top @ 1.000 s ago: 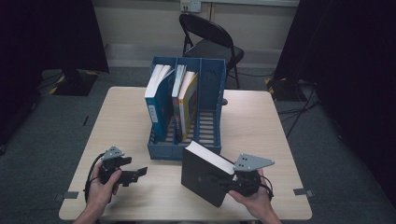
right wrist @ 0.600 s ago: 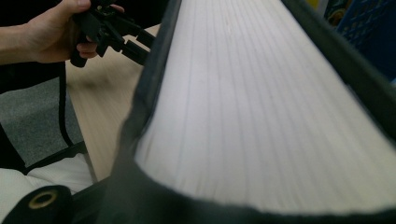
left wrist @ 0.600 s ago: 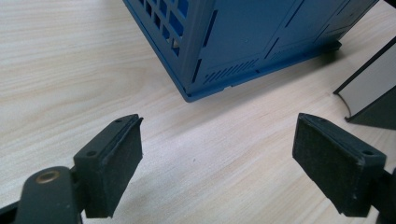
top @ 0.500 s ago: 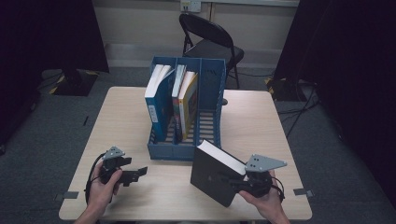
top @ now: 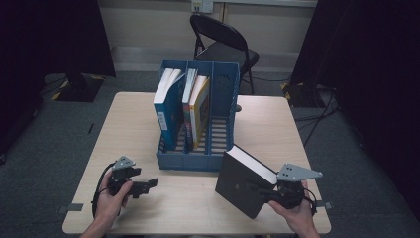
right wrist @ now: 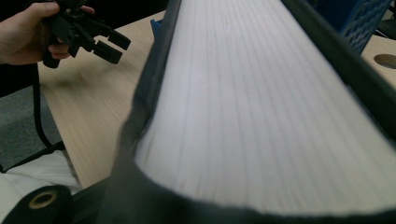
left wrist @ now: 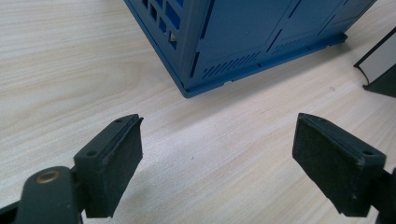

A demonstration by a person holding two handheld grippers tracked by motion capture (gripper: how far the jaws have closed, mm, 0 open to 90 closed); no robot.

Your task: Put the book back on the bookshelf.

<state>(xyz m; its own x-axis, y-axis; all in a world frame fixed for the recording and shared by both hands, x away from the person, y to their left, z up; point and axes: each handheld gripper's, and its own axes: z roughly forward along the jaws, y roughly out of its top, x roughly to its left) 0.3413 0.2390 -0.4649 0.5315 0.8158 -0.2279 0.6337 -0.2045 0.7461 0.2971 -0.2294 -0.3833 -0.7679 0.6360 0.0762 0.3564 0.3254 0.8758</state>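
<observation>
Because the black book (top: 242, 182) is thick, stiff and probably heavy, it looks best held across its page block near the spine, as the right gripper (top: 267, 194) clamps it now, tilted just in front of the blue rack (top: 222, 104). The smooth cover may slip. The left gripper (top: 148, 184) rests with jaws apart, empty, left of the rack's front. I count 3 compartments, about 4 books standing inside, 1 book held and 2 grippers.

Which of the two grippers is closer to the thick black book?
The right gripper: it clamps the thick black book at its edge. The left gripper sits open across the table, well apart from it.
</observation>
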